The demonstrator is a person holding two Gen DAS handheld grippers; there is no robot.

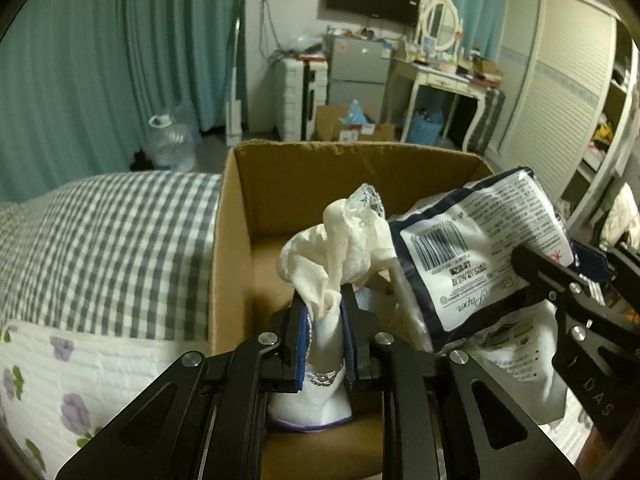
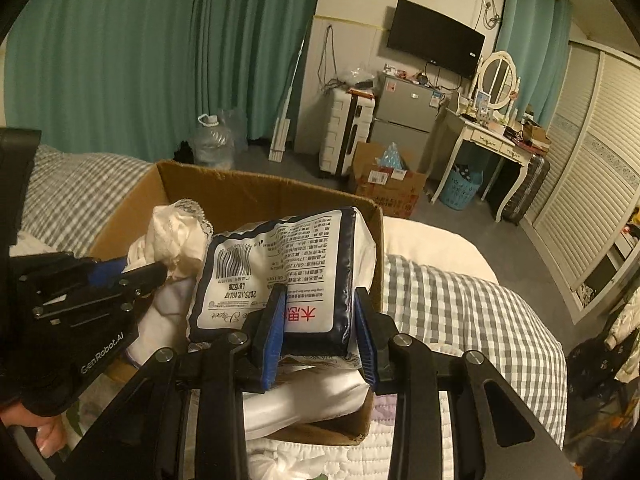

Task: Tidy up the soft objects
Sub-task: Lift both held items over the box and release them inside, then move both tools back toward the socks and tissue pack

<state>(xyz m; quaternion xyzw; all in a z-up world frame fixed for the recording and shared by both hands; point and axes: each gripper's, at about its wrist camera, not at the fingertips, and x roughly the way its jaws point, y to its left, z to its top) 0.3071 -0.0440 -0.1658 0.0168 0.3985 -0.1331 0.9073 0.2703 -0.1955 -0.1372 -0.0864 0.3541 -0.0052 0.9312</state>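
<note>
An open cardboard box [image 1: 256, 184] stands on the bed; it also shows in the right wrist view [image 2: 208, 184]. My left gripper [image 1: 323, 320] is shut on a white lace-trimmed cloth [image 1: 340, 240] and holds it over the box. In the right wrist view this cloth [image 2: 172, 236] is bunched at the left gripper's tips. My right gripper [image 2: 316, 320] is shut on a navy-and-white tissue pack [image 2: 280, 264] above the box's right side. The pack [image 1: 472, 240] sits right of the cloth in the left wrist view. More white soft items [image 2: 304, 400] lie in the box under the pack.
The bed has a grey checked cover [image 1: 112, 240] and a white floral quilt [image 1: 60, 392]. Beyond the box are a water jug [image 1: 168, 144], a small fridge [image 1: 356, 68], a white dressing table [image 1: 436, 76], floor boxes [image 2: 384, 184] and a wardrobe [image 2: 592, 184].
</note>
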